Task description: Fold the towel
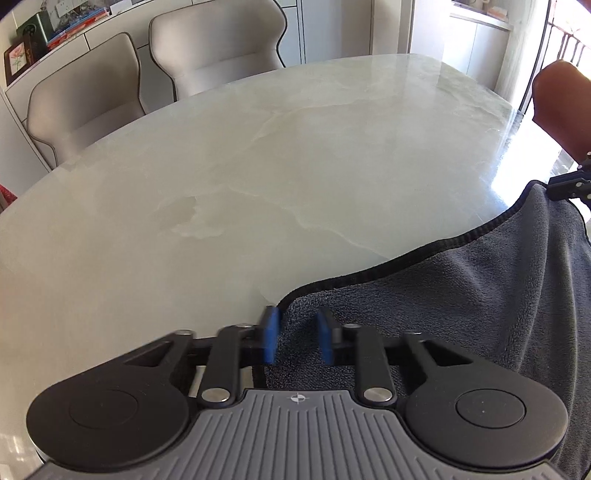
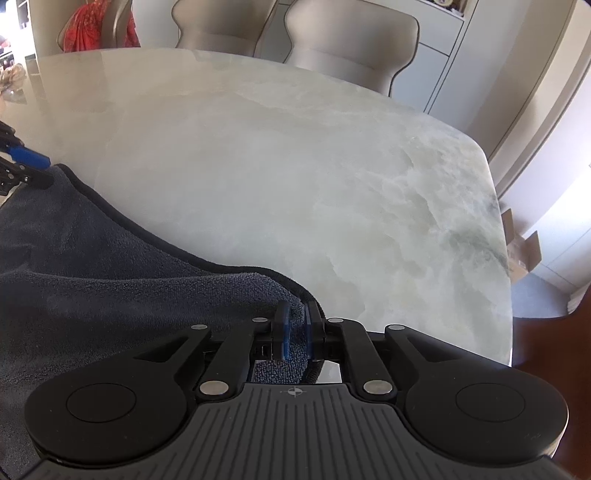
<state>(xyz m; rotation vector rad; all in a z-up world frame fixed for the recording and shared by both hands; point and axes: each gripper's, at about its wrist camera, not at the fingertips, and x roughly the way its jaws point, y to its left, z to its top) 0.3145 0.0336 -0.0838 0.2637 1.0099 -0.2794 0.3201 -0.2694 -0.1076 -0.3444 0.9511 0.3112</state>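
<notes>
A dark grey towel (image 1: 461, 288) with a black hem hangs between my two grippers above the marble table (image 1: 258, 166). My left gripper (image 1: 298, 338) has its blue pads partly apart around the towel's left corner; the cloth lies between them. My right gripper (image 2: 297, 332) is shut on the towel's (image 2: 110, 280) right corner, with cloth pinched between the pads. In the right wrist view the left gripper (image 2: 31, 162) shows at the far left on the towel's other corner. In the left wrist view the right gripper (image 1: 569, 184) shows at the right edge.
Beige chairs (image 1: 207, 48) stand at the table's far side. A shelf with books (image 1: 55, 33) lies behind them. A red cloth (image 2: 96, 26) hangs on a chair at the left end. A cardboard box (image 2: 524, 251) sits on the floor at the right.
</notes>
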